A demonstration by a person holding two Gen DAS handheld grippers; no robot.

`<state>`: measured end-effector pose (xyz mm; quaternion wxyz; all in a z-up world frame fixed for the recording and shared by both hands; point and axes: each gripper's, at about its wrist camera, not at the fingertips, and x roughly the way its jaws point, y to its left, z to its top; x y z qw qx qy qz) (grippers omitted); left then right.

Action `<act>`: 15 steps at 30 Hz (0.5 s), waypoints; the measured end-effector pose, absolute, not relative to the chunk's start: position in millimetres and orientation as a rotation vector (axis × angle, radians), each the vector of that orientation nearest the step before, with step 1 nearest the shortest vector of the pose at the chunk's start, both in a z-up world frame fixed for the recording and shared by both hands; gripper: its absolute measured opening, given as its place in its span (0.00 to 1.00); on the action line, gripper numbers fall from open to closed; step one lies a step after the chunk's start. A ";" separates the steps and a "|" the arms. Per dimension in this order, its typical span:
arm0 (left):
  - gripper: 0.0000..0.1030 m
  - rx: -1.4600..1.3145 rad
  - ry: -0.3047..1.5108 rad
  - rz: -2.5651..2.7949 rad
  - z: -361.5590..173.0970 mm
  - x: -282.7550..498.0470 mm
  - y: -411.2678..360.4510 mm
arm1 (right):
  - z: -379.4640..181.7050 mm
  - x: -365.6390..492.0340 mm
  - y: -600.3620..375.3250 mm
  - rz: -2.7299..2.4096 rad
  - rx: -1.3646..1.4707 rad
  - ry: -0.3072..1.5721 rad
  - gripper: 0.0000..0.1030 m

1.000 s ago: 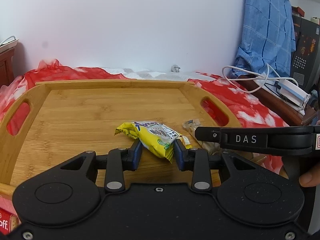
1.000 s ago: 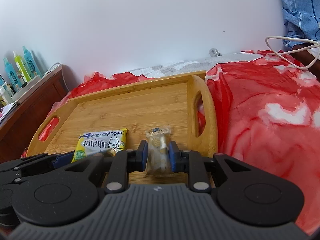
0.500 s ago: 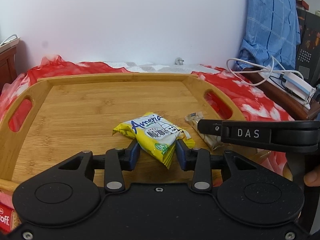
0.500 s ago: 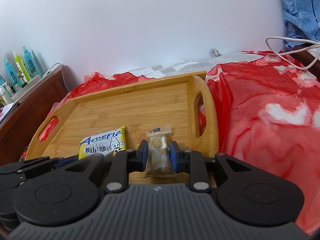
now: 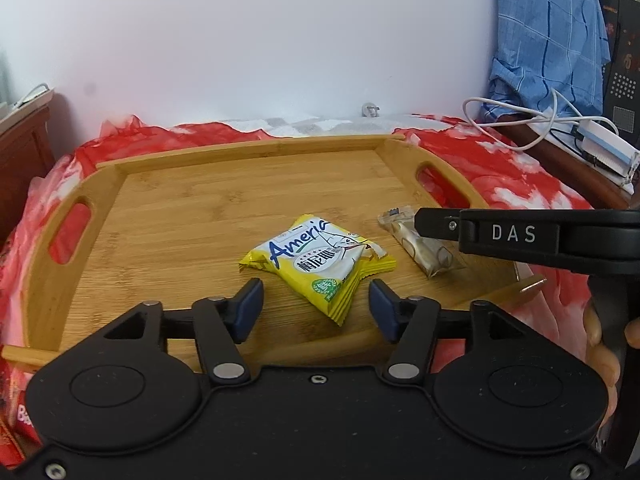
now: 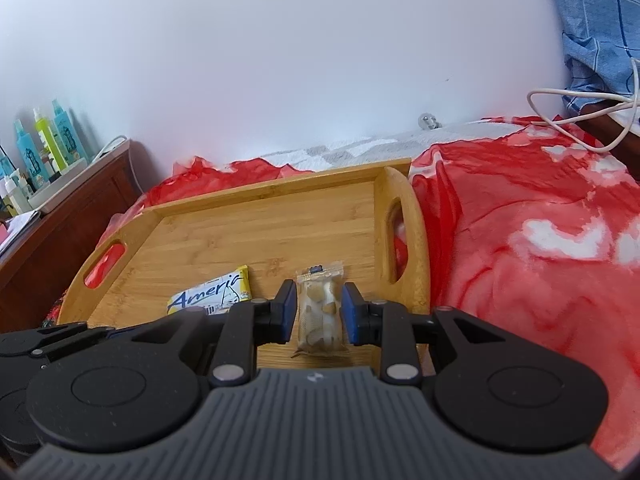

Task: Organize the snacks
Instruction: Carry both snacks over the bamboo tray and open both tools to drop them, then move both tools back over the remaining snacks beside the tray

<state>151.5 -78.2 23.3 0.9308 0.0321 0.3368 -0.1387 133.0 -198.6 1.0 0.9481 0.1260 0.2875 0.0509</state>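
Observation:
A yellow biscuit packet (image 5: pixel 320 264) lies flat on the wooden tray (image 5: pixel 180 200), close to its near edge. My left gripper (image 5: pixel 316 292) straddles the packet's near corner; its jaws are opening and both pads stand off it. Right of it lies a clear packet of beige snacks (image 6: pixel 320 312), also on the tray (image 6: pixel 260 220). My right gripper (image 6: pixel 319 300) has a pad close by each side of that packet, which rests on the wood and no longer looks squeezed. The yellow packet (image 6: pixel 212 296) shows to its left.
The tray sits on a red and white cloth (image 6: pixel 520 240) with a handle slot (image 6: pixel 394 240) at each end. A white cable (image 5: pixel 520 120) and a blue cloth (image 5: pixel 552 40) are at the right. Bottles (image 6: pixel 44 140) stand on a wooden cabinet at the left. A hand (image 5: pixel 600 340) holds the right gripper.
The left jaws spread and let go of the yellow packet, which now lies flat on the tray. The right pads eased slightly apart around the clear packet.

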 end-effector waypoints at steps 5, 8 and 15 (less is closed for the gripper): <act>0.65 0.061 0.678 -0.265 30.2 138.7 -73.1 | 2.7 121.8 -199.0 0.085 0.255 0.566 0.46; 0.71 0.050 0.668 -0.259 34.4 129.6 -67.7 | 3.6 113.0 -197.5 0.082 0.246 0.553 0.55; 0.77 0.037 0.658 -0.238 42.3 106.8 -55.0 | 5.4 88.9 -191.2 0.067 0.202 0.528 0.62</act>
